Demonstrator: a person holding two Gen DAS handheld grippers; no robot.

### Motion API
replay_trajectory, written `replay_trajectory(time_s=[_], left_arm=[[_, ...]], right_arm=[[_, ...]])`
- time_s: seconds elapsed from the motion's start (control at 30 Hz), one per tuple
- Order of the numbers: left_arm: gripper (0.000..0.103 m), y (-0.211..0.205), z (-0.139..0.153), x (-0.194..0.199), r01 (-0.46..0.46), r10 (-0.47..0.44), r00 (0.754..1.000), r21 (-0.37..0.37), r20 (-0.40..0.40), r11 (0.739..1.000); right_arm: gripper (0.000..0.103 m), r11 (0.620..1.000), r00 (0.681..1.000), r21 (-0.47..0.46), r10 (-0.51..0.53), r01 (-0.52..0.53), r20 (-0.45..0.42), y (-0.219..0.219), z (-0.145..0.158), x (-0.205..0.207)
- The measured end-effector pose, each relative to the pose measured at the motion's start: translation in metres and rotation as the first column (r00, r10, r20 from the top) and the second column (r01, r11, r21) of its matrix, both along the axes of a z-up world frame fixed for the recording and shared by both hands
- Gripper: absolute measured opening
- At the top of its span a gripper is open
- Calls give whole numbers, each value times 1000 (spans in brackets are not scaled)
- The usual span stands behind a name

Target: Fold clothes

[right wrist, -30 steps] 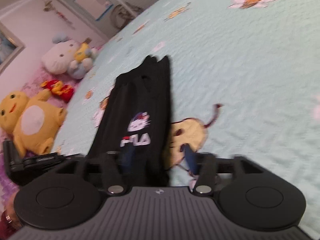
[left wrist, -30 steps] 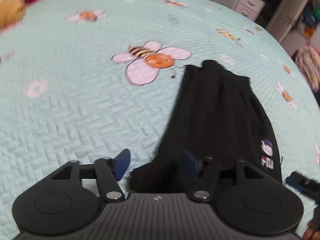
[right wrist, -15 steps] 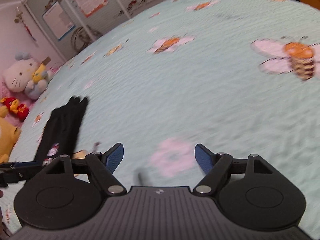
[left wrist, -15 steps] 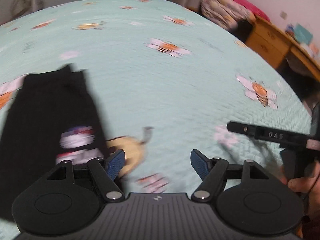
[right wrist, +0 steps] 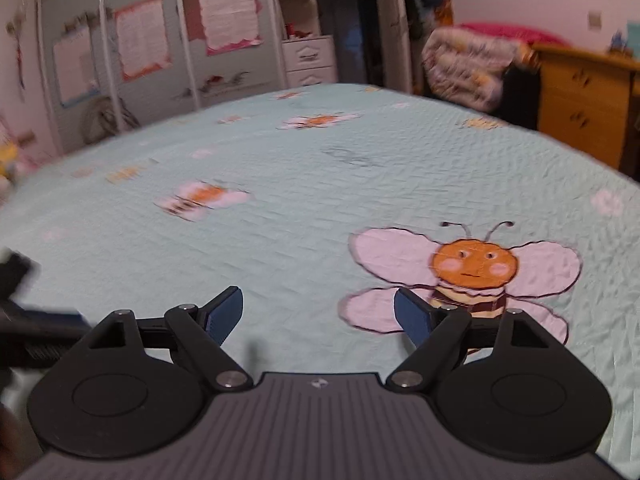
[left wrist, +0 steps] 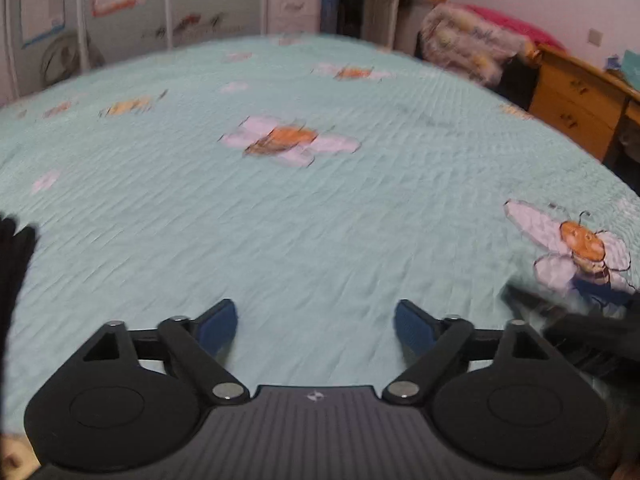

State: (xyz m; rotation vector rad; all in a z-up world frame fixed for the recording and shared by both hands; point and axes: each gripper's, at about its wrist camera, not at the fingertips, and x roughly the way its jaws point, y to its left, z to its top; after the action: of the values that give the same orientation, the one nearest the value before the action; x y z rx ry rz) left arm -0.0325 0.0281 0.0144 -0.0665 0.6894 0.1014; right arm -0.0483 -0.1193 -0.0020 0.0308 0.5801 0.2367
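Observation:
The folded black garment [left wrist: 14, 264] shows only as a dark strip at the far left edge of the left wrist view, lying on the mint bee-print bedspread [left wrist: 304, 216]. My left gripper [left wrist: 316, 326] is open and empty above bare bedspread, well to the right of the garment. My right gripper [right wrist: 318, 316] is open and empty above the bedspread [right wrist: 304, 208], beside a large printed bee [right wrist: 472, 272]. The garment is out of the right wrist view. Each gripper shows at the edge of the other's view, blurred.
A wooden dresser [right wrist: 584, 100] and a pile of bedding [right wrist: 468, 68] stand past the bed's far right side. Wardrobe doors with posters [right wrist: 160, 48] and white drawers [right wrist: 310, 60] line the far wall.
Both grippers have swung right, away from the black garment they were over. The garment has slid to the left edge of the left view and out of the right view.

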Motion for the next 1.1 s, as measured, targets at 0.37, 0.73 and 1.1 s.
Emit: replay_trajectory(time_s=[0.37,0.73,1.1], left_arm=[[103,-9,-13,17,-33,31,999,38,40,999],[103,-7,-15,17,-37,35,998,24,44,999],[103,-6,-16,18,-36,35,998,18,45,999]], right_arm=[[84,992,993,-53,-114,112,-39,-2,-11,25],[85,992,993,-62,-109,106,-48,1,-8,16],[85,993,993,-55,-108,106,-45,0,-8,16]])
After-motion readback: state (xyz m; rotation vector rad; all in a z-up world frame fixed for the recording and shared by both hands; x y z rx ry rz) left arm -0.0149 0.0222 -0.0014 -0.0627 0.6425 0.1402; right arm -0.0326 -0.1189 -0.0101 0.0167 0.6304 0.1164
